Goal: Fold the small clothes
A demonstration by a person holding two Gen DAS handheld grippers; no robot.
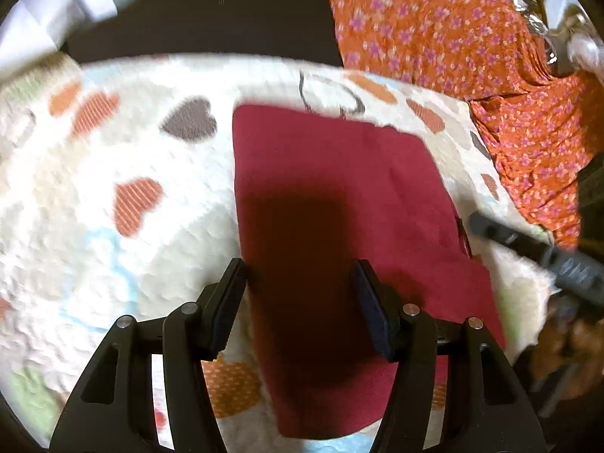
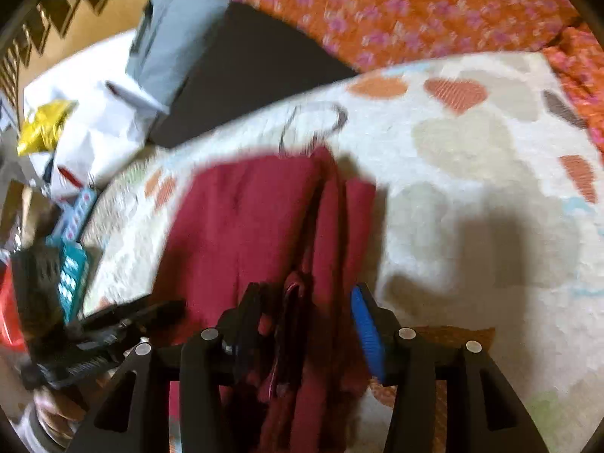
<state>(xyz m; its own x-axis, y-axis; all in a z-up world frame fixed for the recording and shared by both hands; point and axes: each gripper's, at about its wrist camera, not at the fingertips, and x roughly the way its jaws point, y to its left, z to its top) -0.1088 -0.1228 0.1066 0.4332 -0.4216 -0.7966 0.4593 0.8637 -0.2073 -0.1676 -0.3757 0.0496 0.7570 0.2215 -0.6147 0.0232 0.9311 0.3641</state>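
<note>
Left wrist view: left tool hovers with fingers spread apart over the maroon garment, nothing between them. Garment lies flat as a folded rectangle on the heart-print quilt, centre frame, running from 12 o'clock down to 6. Right tool enters at 3 o'clock, tip just beside the garment's right edge (blurred, contact unclear). Orange floral fabric sits at 1–2 o'clock, past the quilt edge. White bag at 11 o'clock.

Right wrist view: right tool has fingers apart, a bunched fold of the maroon garment rising between them; blue pad on the right finger shows clear of the cloth, so not clamped. Left tool at 8 o'clock near the garment's left edge. Quilt fills 1–5 o'clock. Orange floral fabric at 12–1. Grey package at 11, yellow wrapper at 9–10 (motion blur throughout).
</note>
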